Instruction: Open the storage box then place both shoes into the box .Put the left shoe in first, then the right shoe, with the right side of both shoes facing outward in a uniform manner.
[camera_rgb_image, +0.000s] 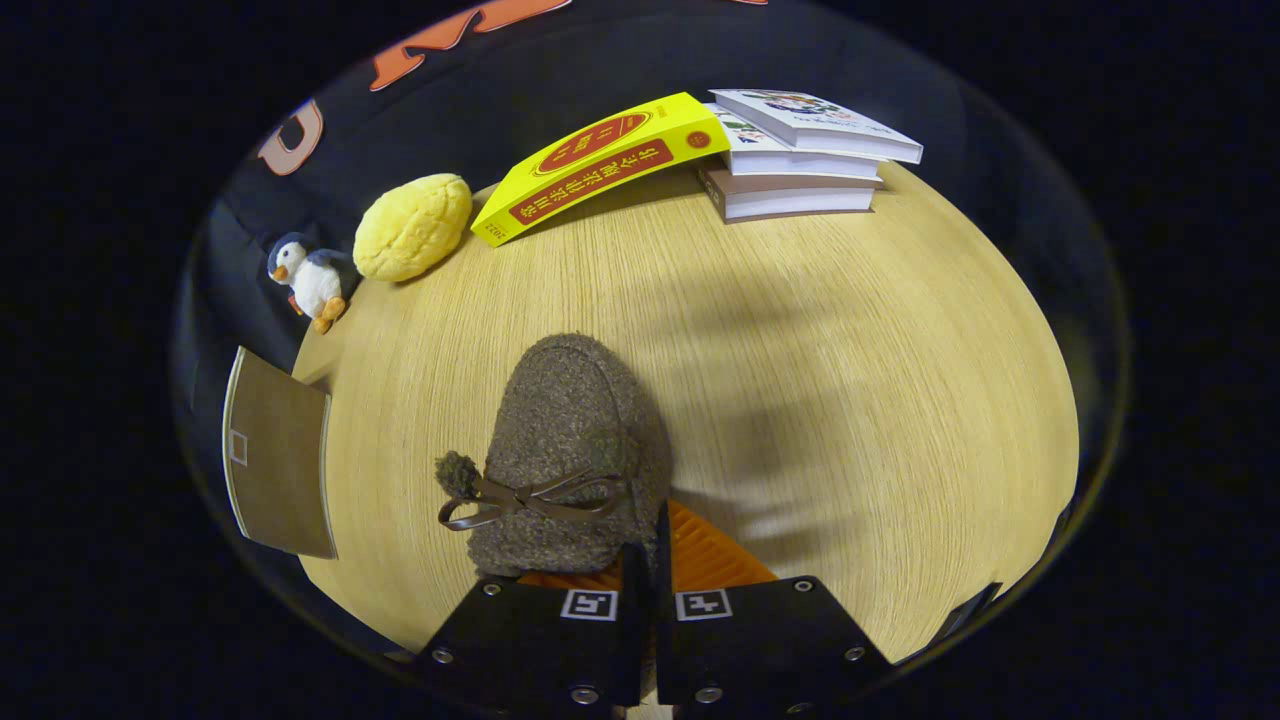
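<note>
The shoe (575, 450), a fuzzy brown-grey slipper with a thin bow and a pompom, sits just ahead of the hand-held gripper (652, 560), toe pointing away over the worktop (850, 380). The fingers are drawn close together with only a thin slit between them, and they appear to pinch the shoe's rear rim, where an orange lining shows beside them. Whether both fingers truly press on that rim cannot be told, since the contact is hidden behind the finger bodies. It also cannot be told whether the shoe rests on the wood or hangs lifted from it.

To the left, near the worktop's edge, lies a brown flap (275, 465), probably the box or its lid; how far it is open cannot be judged. Further off, along the far edge, are a penguin toy (310, 280), a yellow bun-shaped cushion (412, 227), a yellow book (600, 165) leaning on a stack of books (800, 160).

The risks, as a judgement: a grip on a soft, narrow rim could slip, letting the shoe swing or drop on its way to the box. The heavy toe may sag and twist the shoe, so it lands with the wrong side outward. If this is the right shoe, the order would be wrong.
</note>
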